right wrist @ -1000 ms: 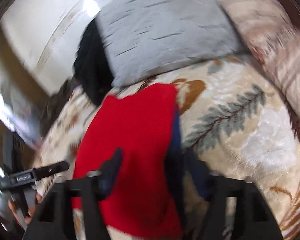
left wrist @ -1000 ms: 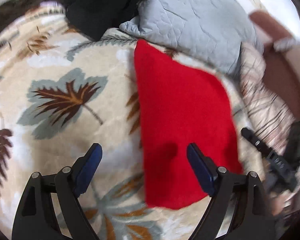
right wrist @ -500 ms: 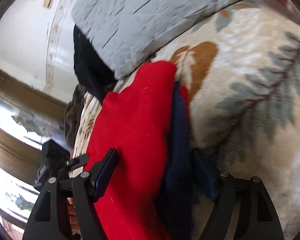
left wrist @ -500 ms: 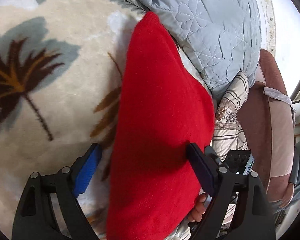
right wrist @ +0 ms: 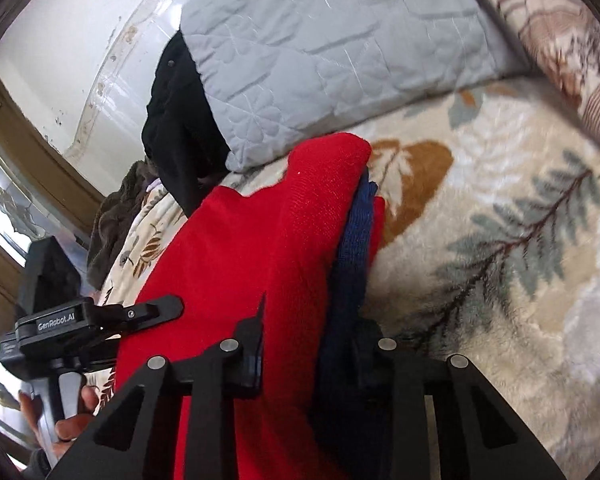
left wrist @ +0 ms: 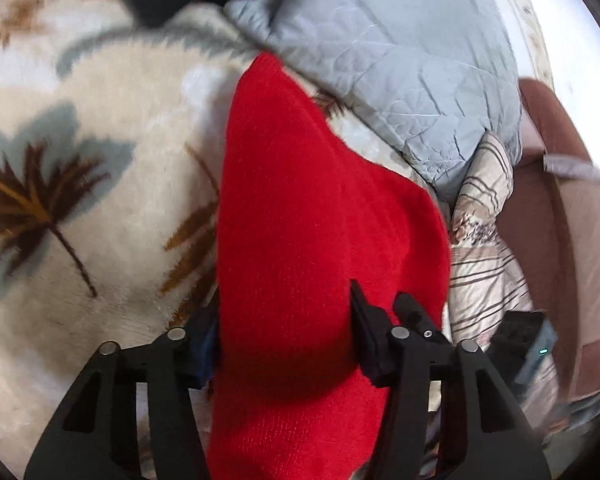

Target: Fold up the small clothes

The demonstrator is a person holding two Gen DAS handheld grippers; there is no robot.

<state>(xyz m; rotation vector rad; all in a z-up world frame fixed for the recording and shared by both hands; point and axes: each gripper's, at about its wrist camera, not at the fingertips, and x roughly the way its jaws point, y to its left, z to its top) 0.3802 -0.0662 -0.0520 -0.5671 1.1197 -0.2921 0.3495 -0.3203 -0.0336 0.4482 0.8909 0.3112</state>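
Left gripper [left wrist: 284, 328], right gripper [right wrist: 308, 352]: both closing, clamping one red garment [left wrist: 320, 220]; one grey pillow [left wrist: 400, 60].

Left wrist view: close above the red knit garment [left wrist: 324, 216], facing steeply down and forward along the fingers [left wrist: 366, 312] toward the grey quilted pillow [left wrist: 400, 60] at 12 o'clock. Right wrist view: equally near, angled down over the same garment [right wrist: 240, 256], pillow [right wrist: 320, 48] again at 12, left gripper [right wrist: 100, 316] at 9. Shared: garment, pillow, leaf-print blanket [left wrist: 100, 152] [right wrist: 500, 216], black clothing [right wrist: 176, 120].
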